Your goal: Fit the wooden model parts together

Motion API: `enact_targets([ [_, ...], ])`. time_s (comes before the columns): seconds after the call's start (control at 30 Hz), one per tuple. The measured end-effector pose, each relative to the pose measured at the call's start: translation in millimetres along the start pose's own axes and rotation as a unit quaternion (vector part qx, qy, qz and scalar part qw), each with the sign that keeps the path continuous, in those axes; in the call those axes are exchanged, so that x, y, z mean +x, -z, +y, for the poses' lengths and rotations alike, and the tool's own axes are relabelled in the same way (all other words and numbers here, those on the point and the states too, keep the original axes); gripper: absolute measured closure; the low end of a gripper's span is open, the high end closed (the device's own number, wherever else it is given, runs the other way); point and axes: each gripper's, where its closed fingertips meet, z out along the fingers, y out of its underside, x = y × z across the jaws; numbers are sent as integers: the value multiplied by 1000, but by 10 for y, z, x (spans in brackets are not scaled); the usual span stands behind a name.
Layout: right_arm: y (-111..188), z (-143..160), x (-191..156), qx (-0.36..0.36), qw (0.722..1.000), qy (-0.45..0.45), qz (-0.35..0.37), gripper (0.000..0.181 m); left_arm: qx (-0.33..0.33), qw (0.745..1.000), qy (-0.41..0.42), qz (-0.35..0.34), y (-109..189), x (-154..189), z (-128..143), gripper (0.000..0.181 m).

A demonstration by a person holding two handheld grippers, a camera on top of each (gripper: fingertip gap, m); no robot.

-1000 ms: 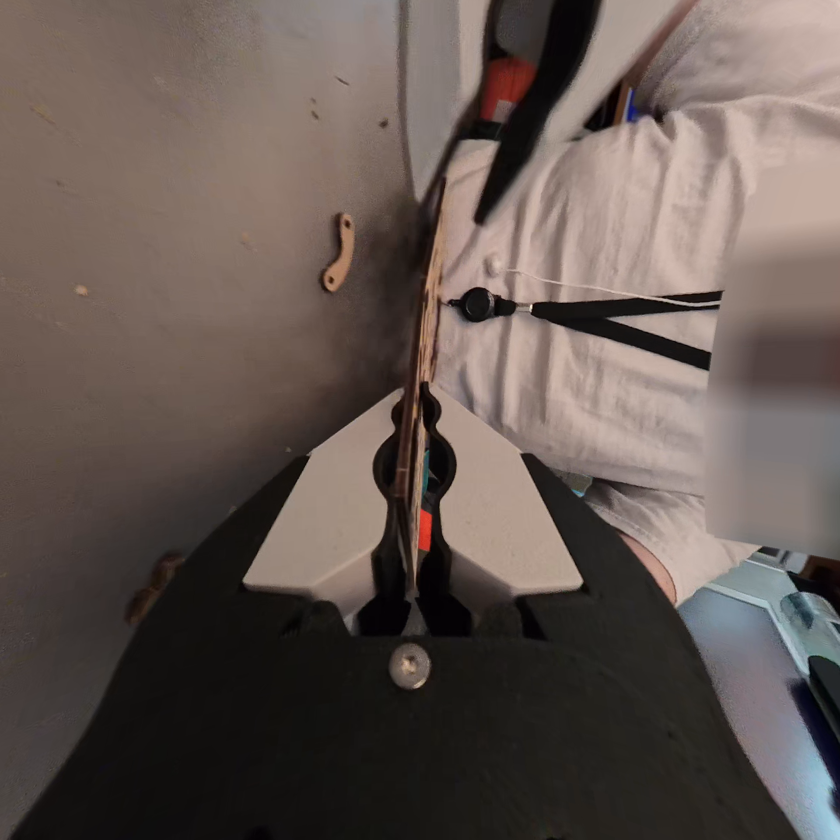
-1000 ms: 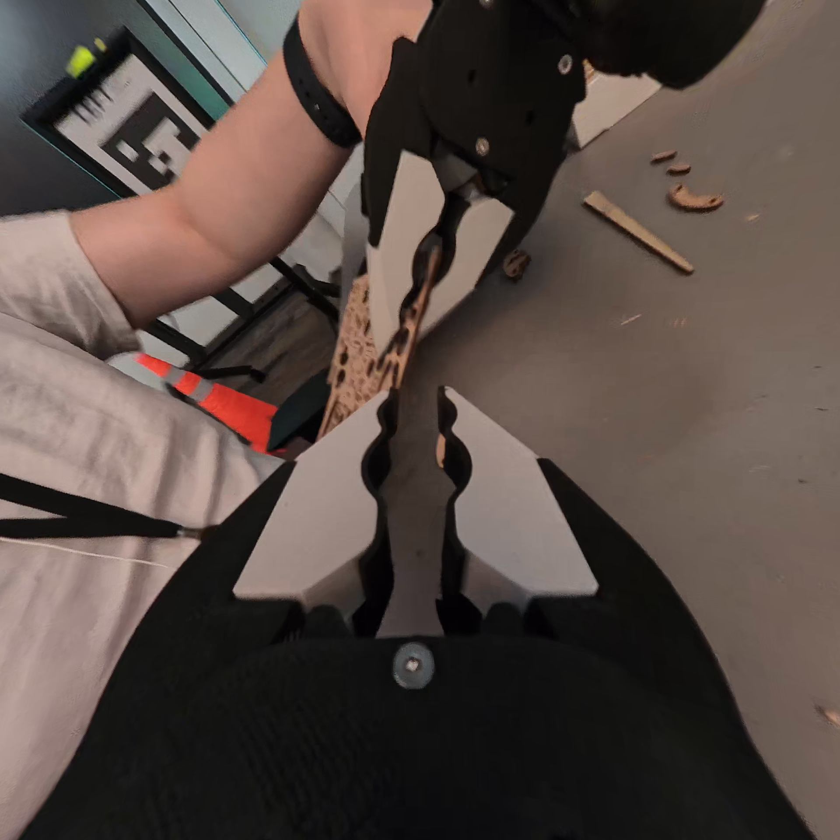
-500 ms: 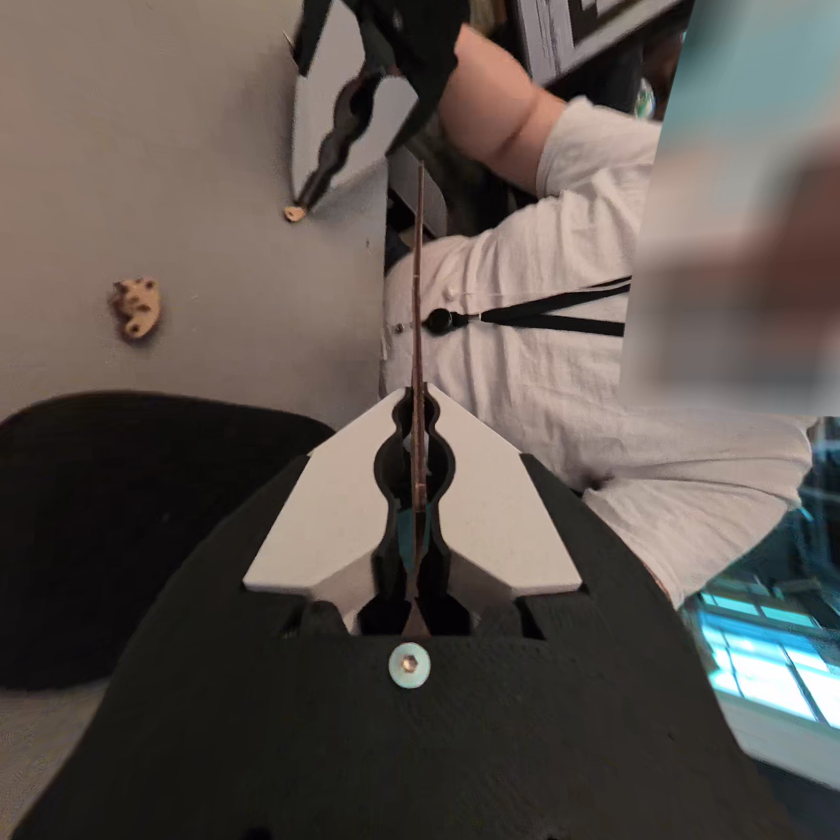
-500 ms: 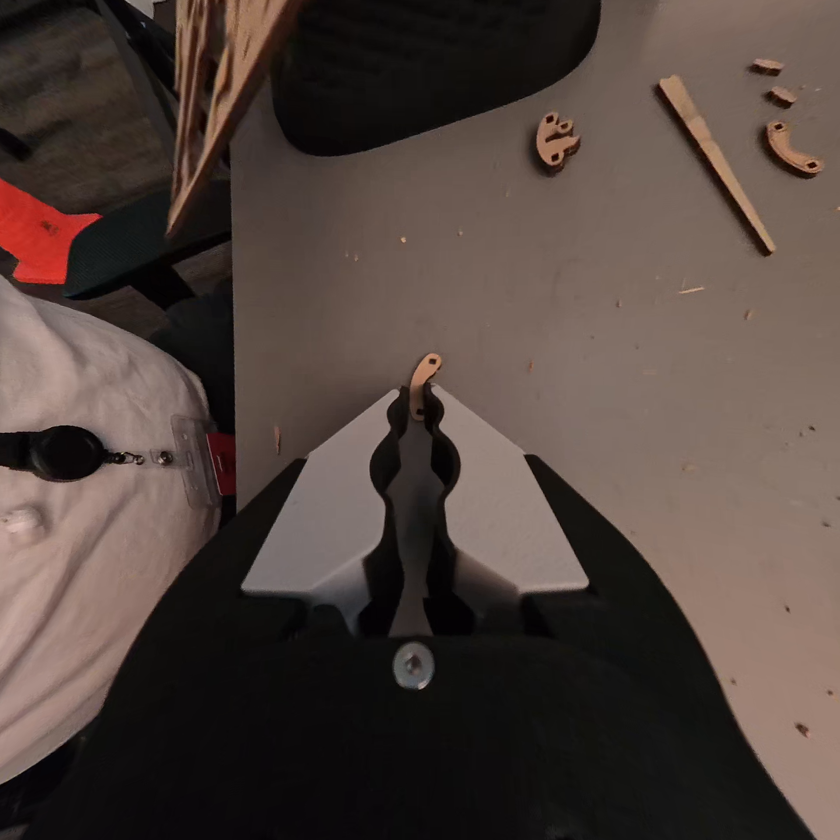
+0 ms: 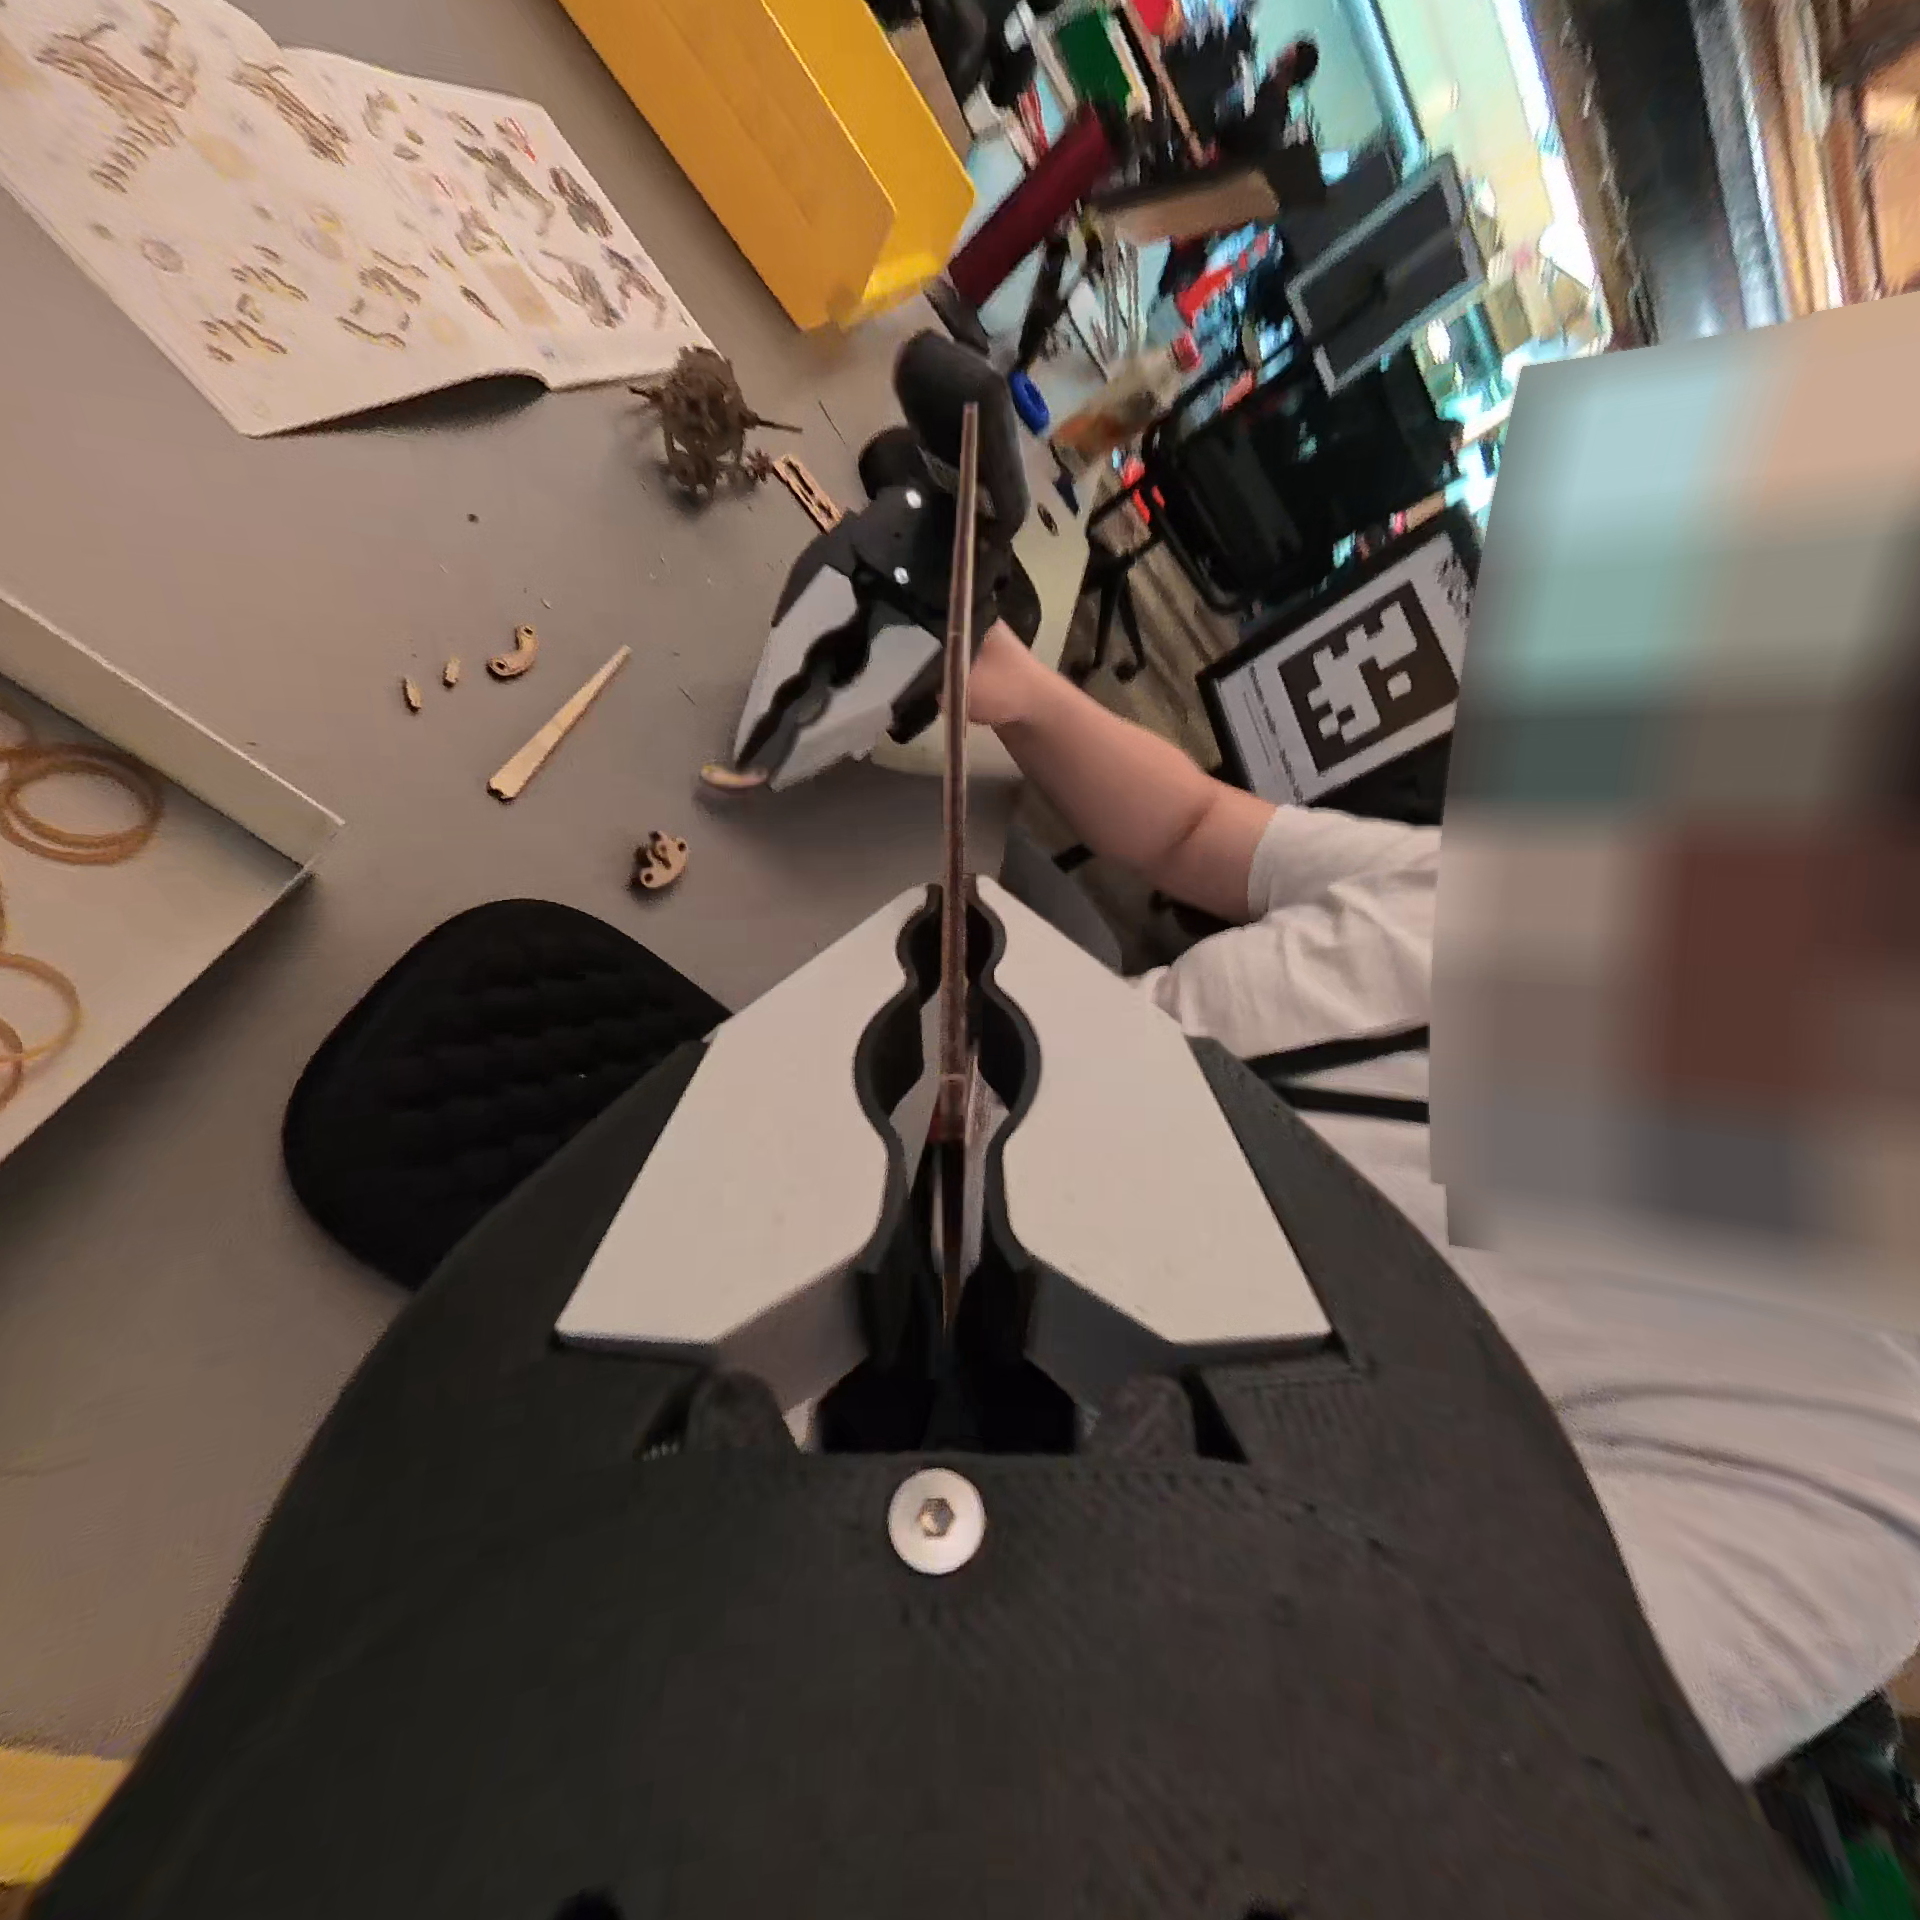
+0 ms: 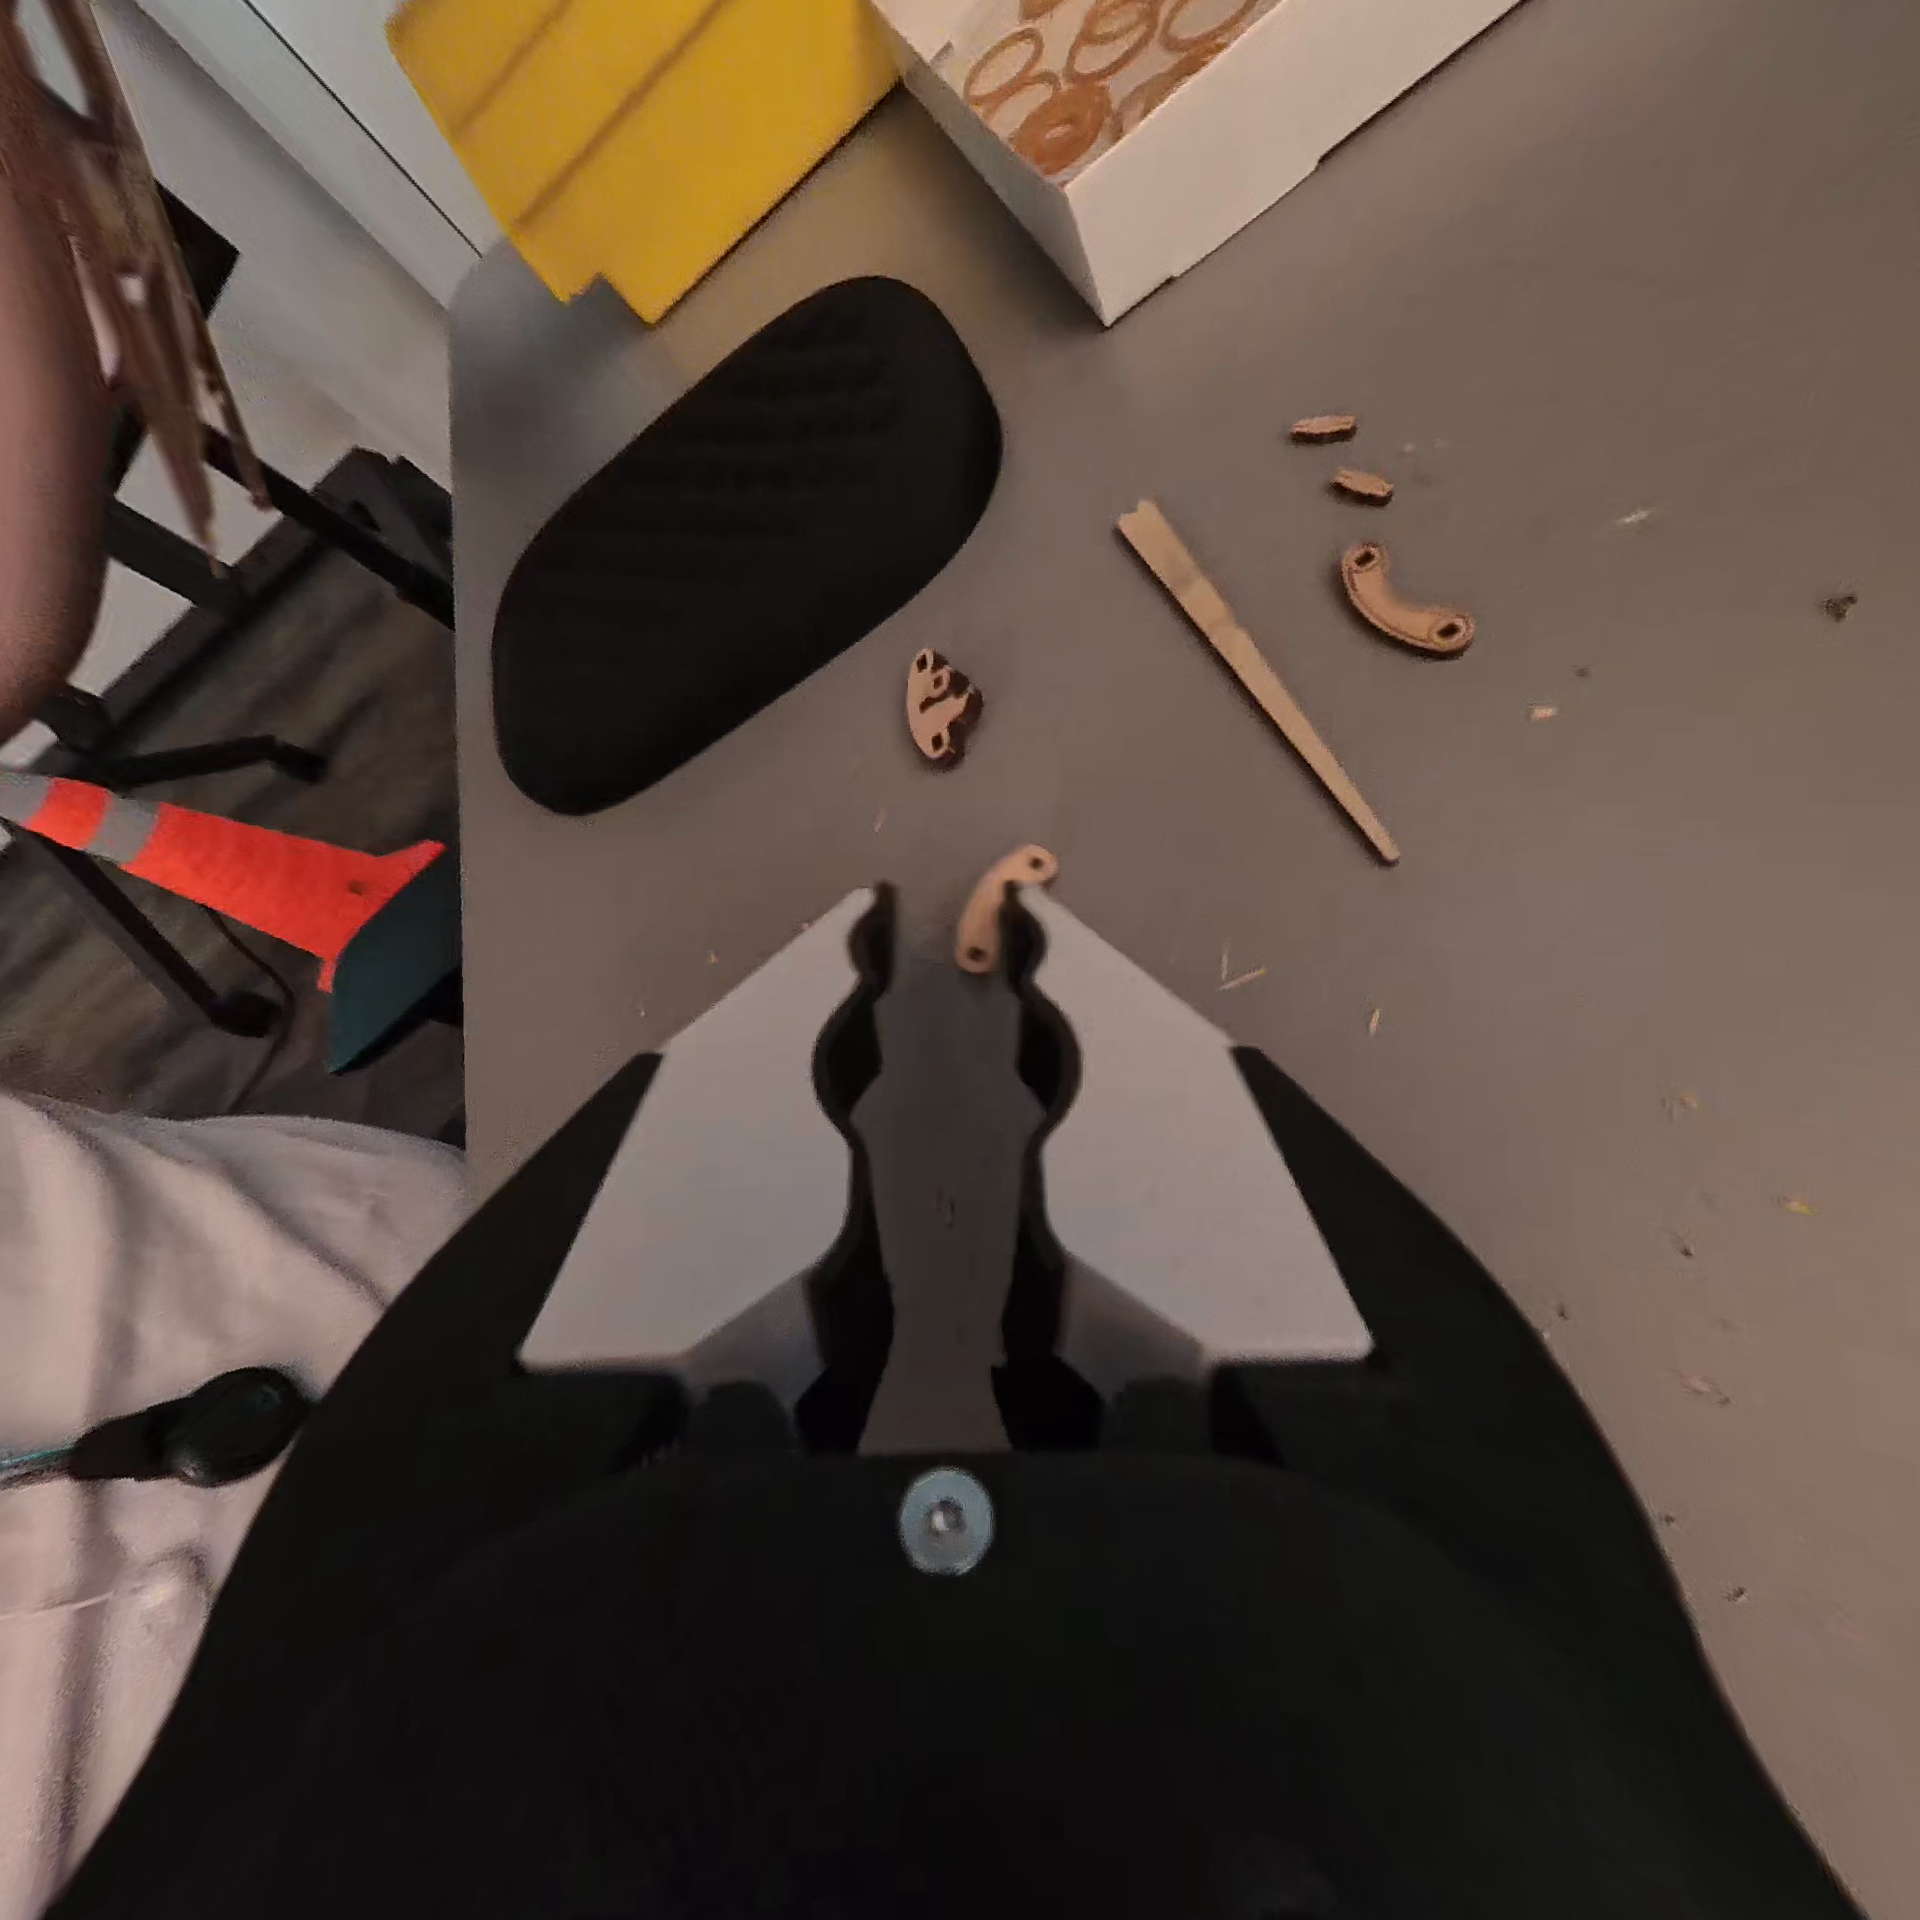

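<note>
My left gripper [image 5: 951,906] is shut on a thin wooden sheet [image 5: 958,675], seen edge-on and sticking up past the fingertips; it shows blurred in the right wrist view [image 6: 156,312]. My right gripper [image 6: 951,912] is open, low over the grey table [image 6: 1558,987]. A small curved wooden piece [image 6: 1000,906] lies on the table with its near end between the jaws, against the right finger [image 6: 1132,1143]. In the left wrist view the right gripper [image 5: 774,764] is near the table's edge with that piece [image 5: 727,775] at its tip.
Loose parts lie beyond: a holed piece [image 6: 943,707], a tapered stick [image 6: 1247,675], a curved piece [image 6: 1397,603], two small bits [image 6: 1325,428]. A black pad [image 6: 748,540], yellow bin [image 6: 644,135], white tray of rubber bands [image 6: 1195,239]. A built model [image 5: 701,421] and booklet [image 5: 312,239] sit farther off. My hands' fingertips stand some 25 centimetres from each other. Between my right fingertips and the tapered stick [image 6: 1247,675] there is roughly 6 centimetres. It is also in sight in the left wrist view [image 5: 582,703].
My right gripper was almost shut around the small curved piece and has opened; the piece now lies on the table. My left gripper has swung from facing the person's shirt towards the table.
</note>
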Motion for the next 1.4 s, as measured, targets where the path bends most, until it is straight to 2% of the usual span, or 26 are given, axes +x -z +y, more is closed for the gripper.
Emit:
enact_targets([
  [0.03,14,-9,-24,-4,1000,4,-4,151,16,1000,12,-2,-11,-35,-21,181],
  [0.1,175,-99,-158,20,999,-5,-36,150,46,999,17,-2,-58,-75,-48,181],
  [0.23,770,-462,-405,187,981,9,-44,149,112,994,-12,-2,-325,-71,-114,181],
  [0.33,1072,-538,-474,276,960,-10,-38,128,161,986,-40,27,-659,43,-201,181],
  [0.43,1255,-514,-516,343,933,-66,-86,128,196,977,-59,66,-1003,175,-285,181],
  [0.57,1469,-442,-579,399,905,-87,-118,139,219,970,-72,72,-1402,203,-347,181],
  [0.6,1515,-416,-569,408,903,-84,-107,146,225,969,-74,72,-1481,202,-355,181],
  [0.67,1612,-334,-574,417,901,-71,-94,180,228,966,-70,98,-1620,262,-340,181],
  [0.7,1681,-301,-579,422,898,-74,-99,180,224,964,-63,124,-1674,322,-313,181],
  [0.73,1733,-251,-577,417,898,-88,-109,180,214,966,-55,137,-1728,340,-273,178],
  [0.83,1852,-8,-445,368,915,-138,-92,180,211,971,-59,99,-1726,222,-191,141],
  [0.93,1950,263,-292,297,927,-207,-95,180,207,974,-87,26,-1568,41,-60,139],
  [1.0,1986,384,-185,261,932,-237,-86,180,190,976,-105,12,-1492,38,66,142],
  [1.1,1881,594,-84,158,942,-280,-96,180,156,980,-122,-6,-1500,55,255,141],
  [1.3,1616,655,103,31,951,-291,-102,180,40,988,-146,-40,-1967,46,702,127],
  [1.4,1476,715,161,-31,955,-278,-103,176,2,985,-162,-60,-2219,-30,917,125],
])
